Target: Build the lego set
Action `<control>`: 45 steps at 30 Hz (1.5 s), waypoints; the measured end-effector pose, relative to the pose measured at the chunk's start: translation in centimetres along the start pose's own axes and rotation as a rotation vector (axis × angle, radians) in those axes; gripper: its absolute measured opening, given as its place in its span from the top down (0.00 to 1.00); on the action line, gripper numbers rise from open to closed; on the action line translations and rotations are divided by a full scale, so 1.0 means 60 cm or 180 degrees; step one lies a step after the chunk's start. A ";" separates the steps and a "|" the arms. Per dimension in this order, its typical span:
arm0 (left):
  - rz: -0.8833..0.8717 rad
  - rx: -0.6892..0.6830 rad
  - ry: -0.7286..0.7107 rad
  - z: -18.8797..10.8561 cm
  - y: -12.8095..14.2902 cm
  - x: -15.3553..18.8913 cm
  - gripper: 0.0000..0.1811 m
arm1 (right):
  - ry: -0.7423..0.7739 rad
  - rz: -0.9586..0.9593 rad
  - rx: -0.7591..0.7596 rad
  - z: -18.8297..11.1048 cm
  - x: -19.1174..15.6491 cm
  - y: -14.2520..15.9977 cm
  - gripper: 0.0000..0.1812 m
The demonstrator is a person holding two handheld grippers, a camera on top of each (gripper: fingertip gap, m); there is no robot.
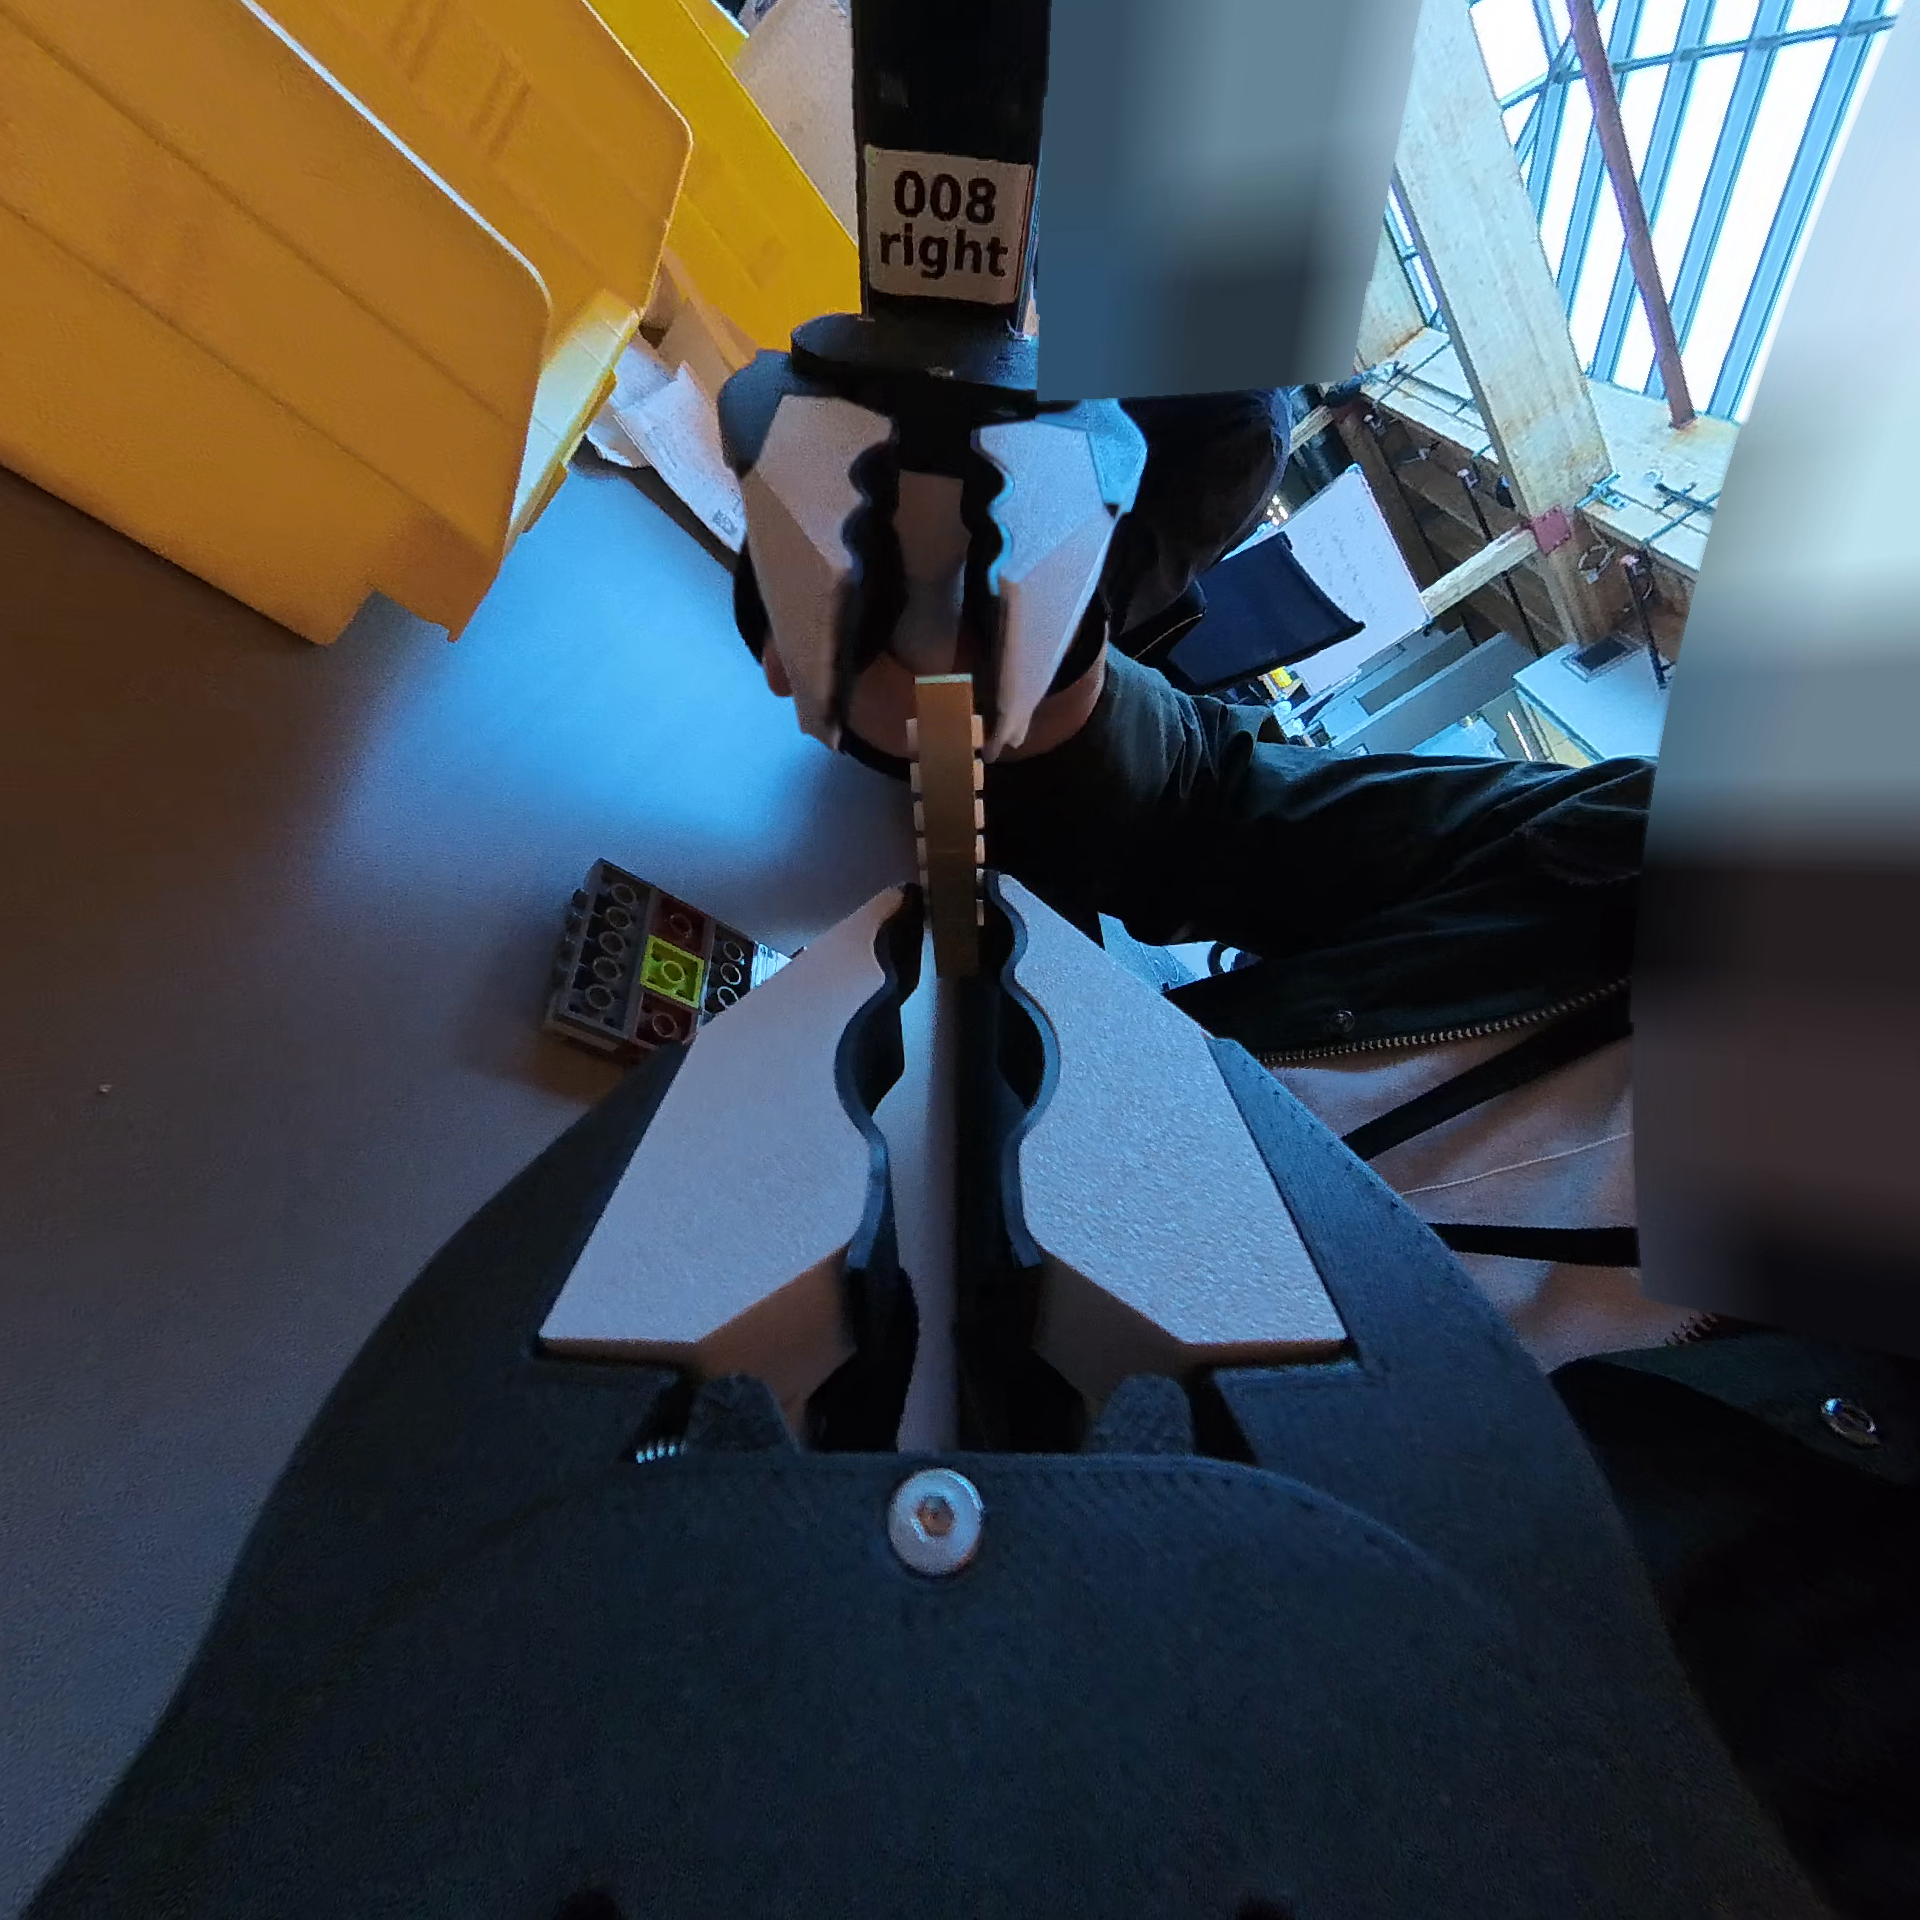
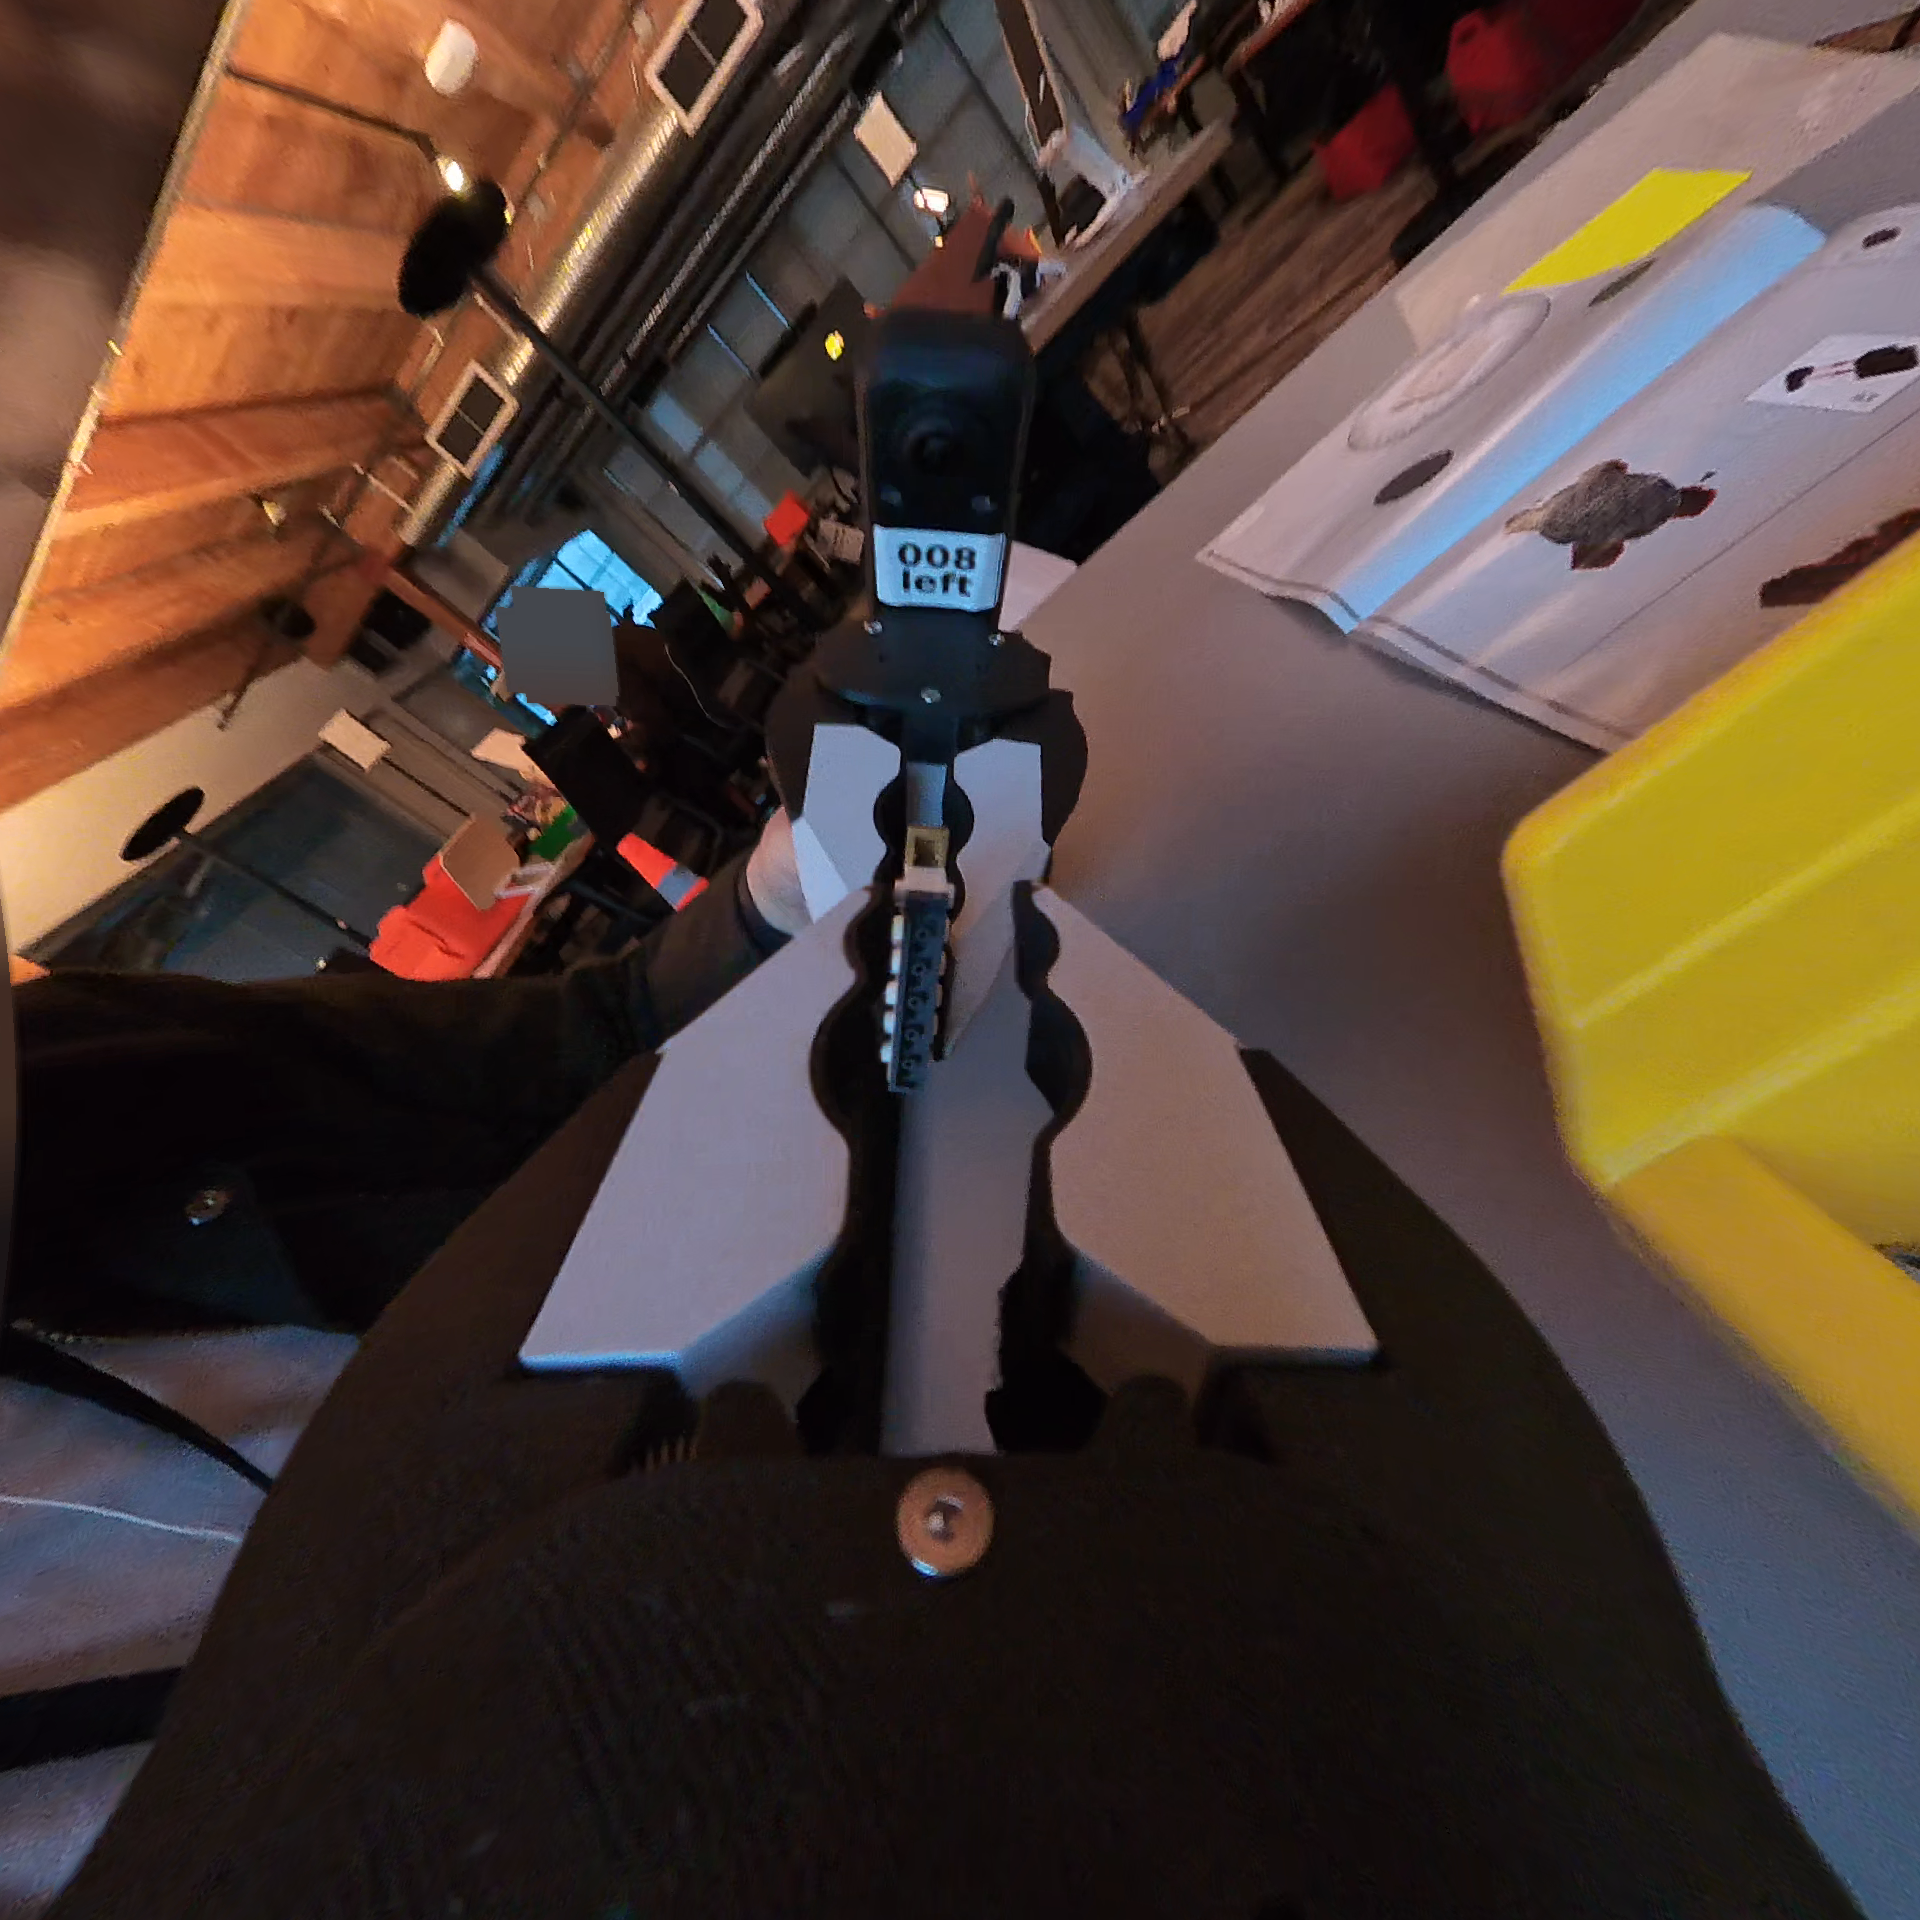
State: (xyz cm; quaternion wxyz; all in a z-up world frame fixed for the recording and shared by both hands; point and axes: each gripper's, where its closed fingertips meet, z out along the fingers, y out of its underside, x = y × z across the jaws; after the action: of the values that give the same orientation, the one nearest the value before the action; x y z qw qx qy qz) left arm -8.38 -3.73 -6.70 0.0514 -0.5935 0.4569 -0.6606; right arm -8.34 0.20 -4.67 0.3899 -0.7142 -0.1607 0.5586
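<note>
On the grey table (image 1: 260, 831), at the far left of the left wrist view, yellow bins (image 1: 312, 312) stand stacked. Nearer the middle, a small block of joined lego bricks (image 1: 649, 971) in grey, red, black and lime lies flat, just beside the left gripper (image 1: 951, 920) and apart from it. That gripper's fingers are nearly closed, pinching the near end of a long tan lego strip (image 1: 948, 821), held edge-on above the table. Facing it tip to tip, the right gripper (image 1: 914, 717) is closed on the strip's far end. To the right shows a person's dark sleeve (image 1: 1299, 831).

From the right wrist view the same strip (image 2: 916, 997) looks dark with studs, and spans both grippers. Farther right an open booklet (image 2: 1558, 499) lies on the table, then a yellow bin (image 2: 1745, 883).
</note>
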 end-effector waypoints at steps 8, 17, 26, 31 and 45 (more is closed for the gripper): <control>-0.0027 0.0025 0.0029 -0.002 -0.002 0.001 0.94 | -0.0236 0.0155 -0.0108 0.000 -0.012 0.010 0.97; -0.0078 0.0348 0.0162 -0.016 -0.028 0.008 0.94 | -0.0344 0.0269 -0.0221 0.005 -0.021 0.017 0.97; 0.0154 0.0215 0.0191 -0.013 -0.019 0.027 0.95 | -0.0507 0.0229 -0.0299 0.008 -0.036 0.024 0.97; 0.0163 0.0243 0.0499 -0.014 -0.021 0.055 0.95 | -0.0903 0.0448 -0.0300 0.006 -0.065 0.019 0.97; 0.0196 0.0207 0.0319 -0.016 -0.018 0.041 0.95 | -0.0951 0.0510 -0.0278 0.007 -0.063 0.019 0.97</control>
State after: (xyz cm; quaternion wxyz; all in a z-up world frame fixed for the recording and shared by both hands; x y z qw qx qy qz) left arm -9.37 -4.08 -4.04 0.0680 -0.5434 0.4552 -0.7021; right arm -10.20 -2.90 -3.02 0.2845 -0.6500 -0.1836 0.6803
